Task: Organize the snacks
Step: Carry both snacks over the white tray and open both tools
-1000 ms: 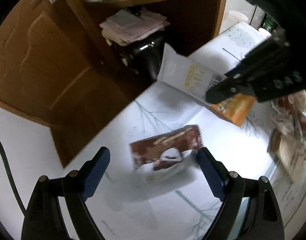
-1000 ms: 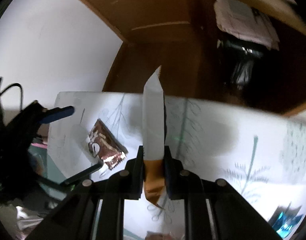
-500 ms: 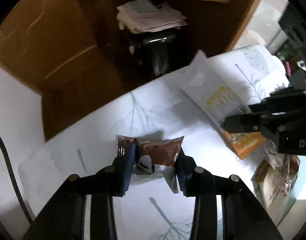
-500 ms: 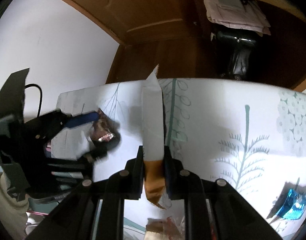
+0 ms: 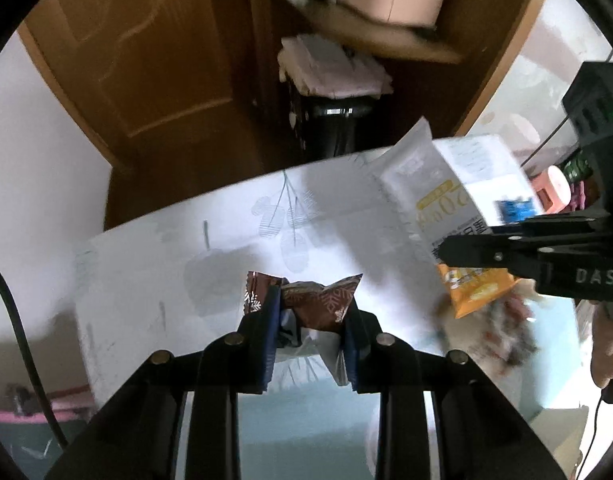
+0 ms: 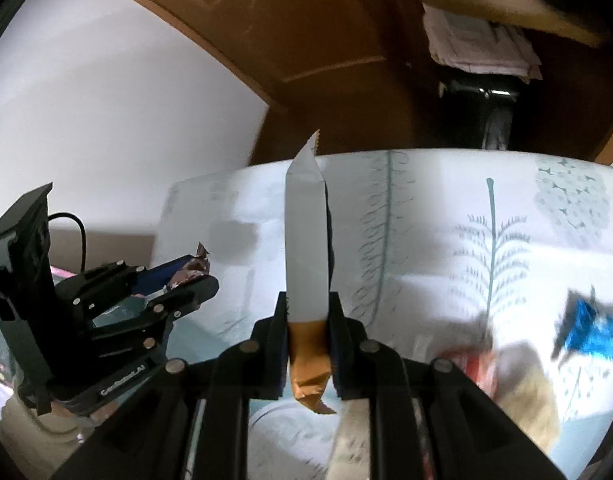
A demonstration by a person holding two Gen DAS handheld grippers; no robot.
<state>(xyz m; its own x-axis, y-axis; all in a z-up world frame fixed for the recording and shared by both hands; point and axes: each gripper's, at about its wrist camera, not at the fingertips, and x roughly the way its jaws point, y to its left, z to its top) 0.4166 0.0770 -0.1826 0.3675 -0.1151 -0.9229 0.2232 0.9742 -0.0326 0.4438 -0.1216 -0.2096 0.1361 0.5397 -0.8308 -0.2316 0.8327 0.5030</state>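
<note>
Left gripper [image 5: 310,320] jaws closing, pads pressing a crumpled brown snack wrapper [image 5: 320,300] held between them above the white patterned tablecloth [image 5: 146,280]. Right gripper [image 6: 306,328] clamped tight on a white-and-orange snack packet [image 6: 306,248], which sticks out past its fingertips. Blue wrapper [image 6: 590,330] lies off to right gripper's right, blurred.

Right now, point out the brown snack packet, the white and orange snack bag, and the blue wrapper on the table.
brown snack packet [image 5: 320,300], left wrist view, crumpled middle between the pads.
white and orange snack bag [image 6: 306,240], right wrist view, white upper part.
blue wrapper [image 6: 590,332], right wrist view, shiny middle, blurred.
</note>
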